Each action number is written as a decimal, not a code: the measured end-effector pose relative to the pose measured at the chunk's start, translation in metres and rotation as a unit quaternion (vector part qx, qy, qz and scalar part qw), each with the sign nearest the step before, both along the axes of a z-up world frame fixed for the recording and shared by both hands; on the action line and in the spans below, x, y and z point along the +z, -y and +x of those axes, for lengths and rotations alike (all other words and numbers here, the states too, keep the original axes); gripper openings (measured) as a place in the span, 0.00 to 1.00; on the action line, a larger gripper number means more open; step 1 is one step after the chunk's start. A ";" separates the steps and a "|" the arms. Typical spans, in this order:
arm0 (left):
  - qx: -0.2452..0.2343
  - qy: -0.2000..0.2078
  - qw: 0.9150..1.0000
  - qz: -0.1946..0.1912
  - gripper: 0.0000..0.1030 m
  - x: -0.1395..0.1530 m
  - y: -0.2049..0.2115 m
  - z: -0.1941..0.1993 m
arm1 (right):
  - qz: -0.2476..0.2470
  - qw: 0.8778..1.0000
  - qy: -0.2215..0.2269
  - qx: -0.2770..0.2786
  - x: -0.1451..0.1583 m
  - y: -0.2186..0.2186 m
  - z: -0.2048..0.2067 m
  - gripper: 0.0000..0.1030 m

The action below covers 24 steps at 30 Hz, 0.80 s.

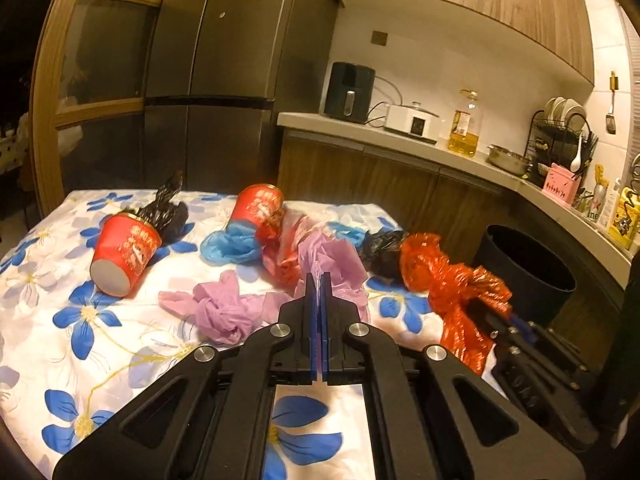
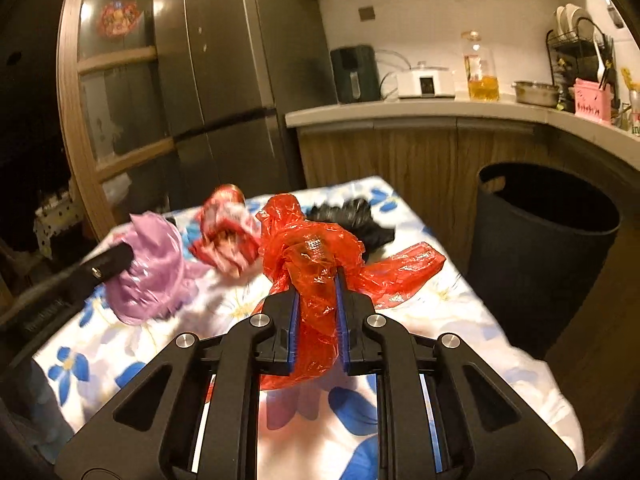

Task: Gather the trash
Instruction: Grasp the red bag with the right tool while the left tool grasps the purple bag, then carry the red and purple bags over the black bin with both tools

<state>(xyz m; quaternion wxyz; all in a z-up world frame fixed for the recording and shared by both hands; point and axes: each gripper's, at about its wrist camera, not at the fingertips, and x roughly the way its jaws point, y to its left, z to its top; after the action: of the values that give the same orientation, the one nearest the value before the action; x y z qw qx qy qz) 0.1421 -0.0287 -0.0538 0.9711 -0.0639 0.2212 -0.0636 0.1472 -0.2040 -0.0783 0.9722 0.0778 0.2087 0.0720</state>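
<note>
Warm dim indoor light, ceiling glare, fisheye-bent dark edges, right-wrist motion blur.

Your left tool is matte black plastic with two narrow fingers, each faced inside with a blue pad. Angular black link arms with cut-out slots fan back from the fingers, pinned by round silver screws. Your right tool has the same build: black fingers, ribbed blue pads, slotted black links and silver screw heads at the pivots.
</note>
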 end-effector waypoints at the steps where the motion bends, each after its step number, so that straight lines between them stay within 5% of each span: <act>1: -0.002 0.003 1.000 0.001 0.01 0.002 0.002 -0.001 | 0.001 1.000 0.005 -0.001 0.005 0.002 -0.003 0.14; 24: -0.082 0.047 0.995 -0.002 0.00 0.042 0.084 -0.002 | 0.012 0.995 0.058 -0.084 0.044 0.080 -0.039 0.14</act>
<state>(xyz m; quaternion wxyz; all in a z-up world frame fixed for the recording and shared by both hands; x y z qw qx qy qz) 0.1401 -0.1130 -0.0116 0.9717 -0.0442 0.1797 -0.1467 0.1084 -0.2837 -0.0346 0.9843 0.1020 0.1439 -0.0032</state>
